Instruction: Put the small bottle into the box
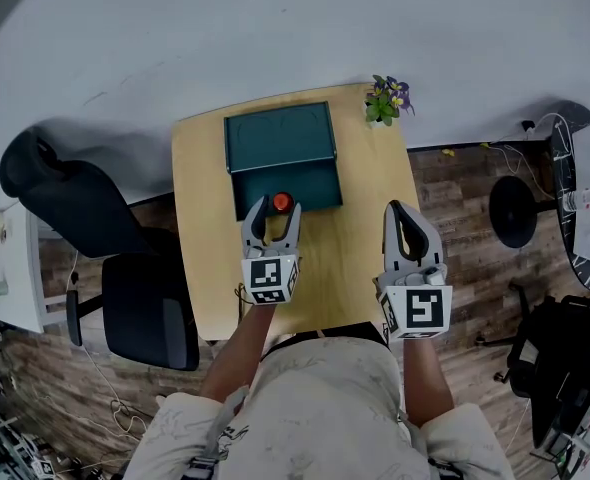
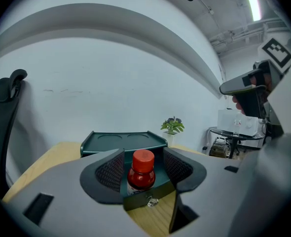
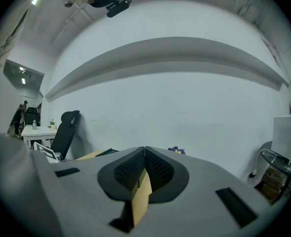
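A small bottle [image 1: 282,203] with a red cap and dark red contents stands upright in the dark green box [image 1: 280,138], just behind the box's front wall with its latch [image 2: 152,200]. The box's lid is thrown back toward the wall. My left gripper [image 1: 275,209] is open around the bottle [image 2: 142,171]; a narrow gap shows between each pad and the bottle. My right gripper [image 1: 396,210] hovers over the bare tabletop to the right of the box; its jaws meet at the tips [image 3: 144,149] with nothing between them.
The box sits at the far middle of a light wooden table [image 1: 360,258]. A small potted plant [image 1: 388,99] stands at the table's far right corner. A black office chair [image 1: 125,268] is to the left, a black round stool [image 1: 513,211] to the right.
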